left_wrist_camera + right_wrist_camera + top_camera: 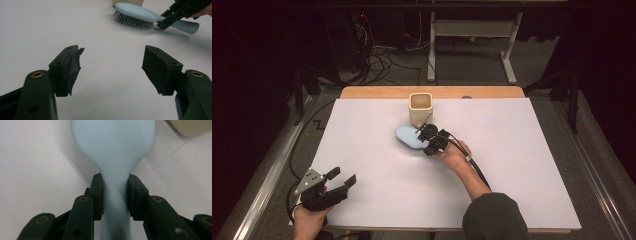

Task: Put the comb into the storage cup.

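On white table (512, 165), hairbrush (112, 142) lying flat, handle toward right gripper (115, 195)

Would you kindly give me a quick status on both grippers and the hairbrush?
Right gripper shut on hairbrush handle. Left gripper open, holding nothing, at near table corner. Brush lies bristles down on white sheet; beige cup just behind its head.

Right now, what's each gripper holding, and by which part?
Right gripper: the light blue hairbrush, its fingers clamped on the narrow neck of the handle. Left gripper: open, nothing held.
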Demonstrator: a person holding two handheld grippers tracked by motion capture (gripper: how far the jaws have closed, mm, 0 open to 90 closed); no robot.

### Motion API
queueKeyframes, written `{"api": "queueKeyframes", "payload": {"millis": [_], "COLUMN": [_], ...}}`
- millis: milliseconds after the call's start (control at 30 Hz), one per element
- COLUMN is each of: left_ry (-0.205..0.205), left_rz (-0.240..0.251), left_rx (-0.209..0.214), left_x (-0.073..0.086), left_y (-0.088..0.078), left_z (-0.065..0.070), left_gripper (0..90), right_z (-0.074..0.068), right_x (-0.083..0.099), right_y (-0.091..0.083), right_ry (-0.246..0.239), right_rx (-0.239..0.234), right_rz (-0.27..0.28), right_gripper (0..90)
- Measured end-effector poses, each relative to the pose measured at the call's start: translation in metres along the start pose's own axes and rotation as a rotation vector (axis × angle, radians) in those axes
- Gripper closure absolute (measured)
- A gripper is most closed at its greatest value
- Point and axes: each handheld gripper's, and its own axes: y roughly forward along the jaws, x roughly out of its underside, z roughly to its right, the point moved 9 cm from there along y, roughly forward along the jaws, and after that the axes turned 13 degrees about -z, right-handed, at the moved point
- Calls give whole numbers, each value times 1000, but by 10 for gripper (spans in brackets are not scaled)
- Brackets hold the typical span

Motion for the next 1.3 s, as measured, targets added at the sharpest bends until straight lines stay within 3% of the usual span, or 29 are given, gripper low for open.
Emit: {"api": "queueKeyframes", "payload": {"millis": [367, 533, 1300], "left_ry": [0, 0, 5], "left_rz": [-1, -3, -9], "left_rx": [-1, -1, -4], "left_x": [0, 0, 0], "left_y": [0, 0, 1], "left_z": [0, 0, 1], "left_gripper": [312, 312, 312], "right_z": [-4, -3, -6], "right_x": [7, 14, 42], "right_y": [-13, -15, -31], "right_ry": [-9, 9, 10], "right_rx": [-30, -43, -54], "right_rz": [55, 70, 141], "right_gripper": [709, 709, 709]}}
